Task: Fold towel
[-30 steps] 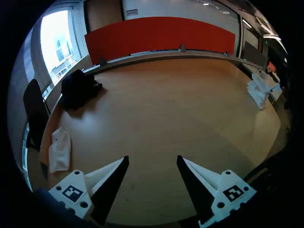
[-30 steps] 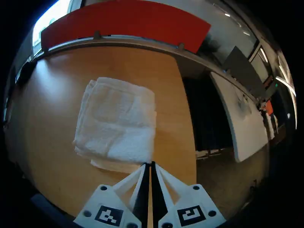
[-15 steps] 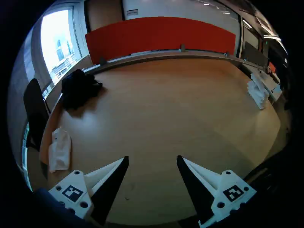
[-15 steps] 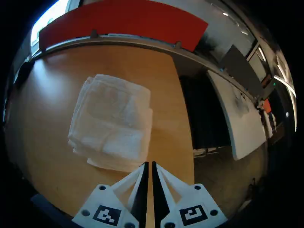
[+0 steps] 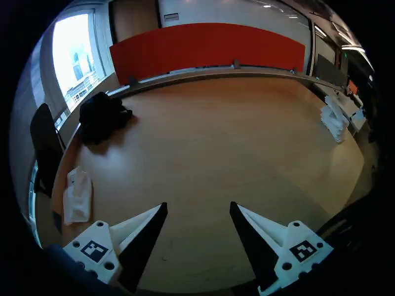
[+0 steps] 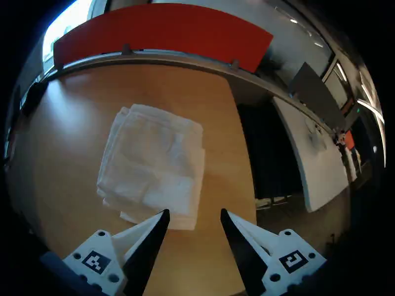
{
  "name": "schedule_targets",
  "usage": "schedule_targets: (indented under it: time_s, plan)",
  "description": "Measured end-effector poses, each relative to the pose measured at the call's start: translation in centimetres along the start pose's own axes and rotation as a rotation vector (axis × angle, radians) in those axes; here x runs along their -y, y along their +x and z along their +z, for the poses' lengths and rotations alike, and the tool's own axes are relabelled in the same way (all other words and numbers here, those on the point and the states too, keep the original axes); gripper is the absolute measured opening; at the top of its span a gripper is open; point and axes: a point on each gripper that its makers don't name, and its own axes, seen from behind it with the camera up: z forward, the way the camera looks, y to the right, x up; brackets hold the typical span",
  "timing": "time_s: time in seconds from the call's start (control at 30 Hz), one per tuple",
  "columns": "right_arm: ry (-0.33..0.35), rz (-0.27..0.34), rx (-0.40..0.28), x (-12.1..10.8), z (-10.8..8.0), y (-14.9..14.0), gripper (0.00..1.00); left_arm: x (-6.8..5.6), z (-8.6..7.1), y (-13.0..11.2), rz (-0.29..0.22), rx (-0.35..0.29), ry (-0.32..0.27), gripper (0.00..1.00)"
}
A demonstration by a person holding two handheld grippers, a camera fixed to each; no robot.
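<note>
— Right gripper (image 6: 193,213) has spread wide at the near edge of the towel (image 6: 153,165).
— How many towels?
— One, white, folded square in layers, on the tabletop (image 6: 64,148). Left gripper (image 5: 197,204) gapes too.

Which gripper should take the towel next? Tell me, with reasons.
Right. The right gripper is open with the folded towel lying just ahead of its fingertips. The left gripper, also open, sees a white pile far off near the table edge.
</note>
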Motion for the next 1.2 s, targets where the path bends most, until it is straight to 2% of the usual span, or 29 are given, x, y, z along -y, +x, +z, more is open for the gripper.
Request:
schedule_targets:
  time_s: [0.4, 0.57, 1.2]
  plan:
    - [0.037, -0.011, -0.053, 1.7, 0.3, 2.7, 0.83, 0.5, -0.3, -0.2, -0.010, 0.000, 0.011, 0.94]
    - [0.049, -0.021, -0.081, 2.5, 0.6, 4.3, 1.00, 0.8, -0.4, -0.4, -0.021, 0.000, 0.020, 0.94]
    - [0.110, -0.038, -0.170, 5.5, 2.1, 10.3, 1.00, 2.3, -1.2, -1.5, -0.061, 0.011, 0.064, 0.94]
